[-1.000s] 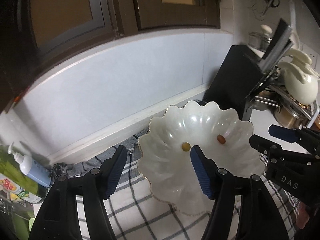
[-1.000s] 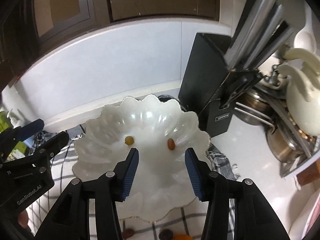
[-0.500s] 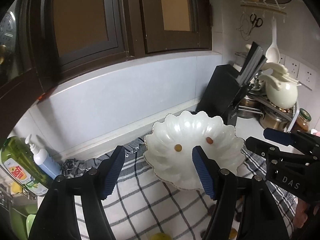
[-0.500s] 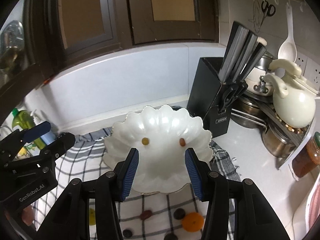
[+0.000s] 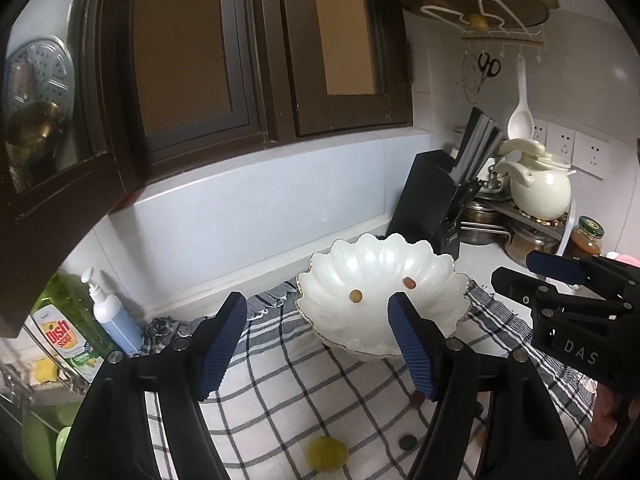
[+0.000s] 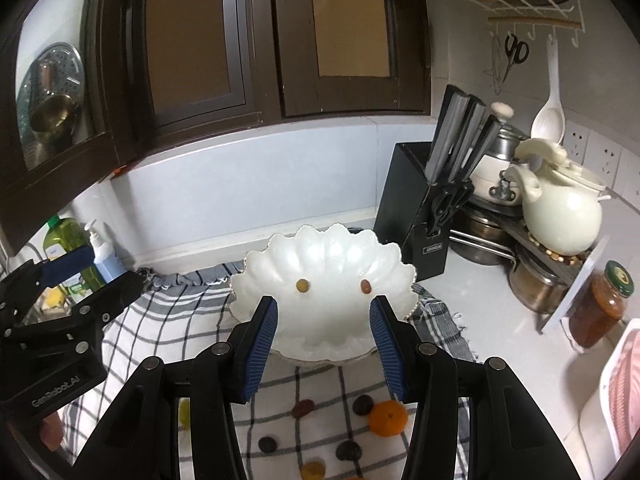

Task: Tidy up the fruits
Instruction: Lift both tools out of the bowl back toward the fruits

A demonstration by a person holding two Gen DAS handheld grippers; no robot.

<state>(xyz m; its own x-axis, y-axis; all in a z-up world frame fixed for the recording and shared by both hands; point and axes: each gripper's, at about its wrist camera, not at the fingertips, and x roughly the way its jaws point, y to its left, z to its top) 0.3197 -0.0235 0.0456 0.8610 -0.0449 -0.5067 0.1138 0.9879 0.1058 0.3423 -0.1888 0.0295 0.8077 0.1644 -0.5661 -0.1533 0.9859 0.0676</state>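
Both grippers, left (image 5: 316, 344) and right (image 6: 323, 338), were wide apart, holding nothing. Bowl (image 6: 320, 320) sat center frame with two small fruits; the orange (image 6: 387, 417) and other fruit lay loose on the cloth (image 6: 320, 412), lower frame. Best: drop straight over one fruit, pinch gently so it didn't roll.

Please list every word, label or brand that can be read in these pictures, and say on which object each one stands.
"dish soap": green bottle.
"DAS": body of the right gripper.
"GenRobot.AI": body of the left gripper.
Knife block: small white label, too blurred to read.
Smaller print on the green bottle: too small to read.
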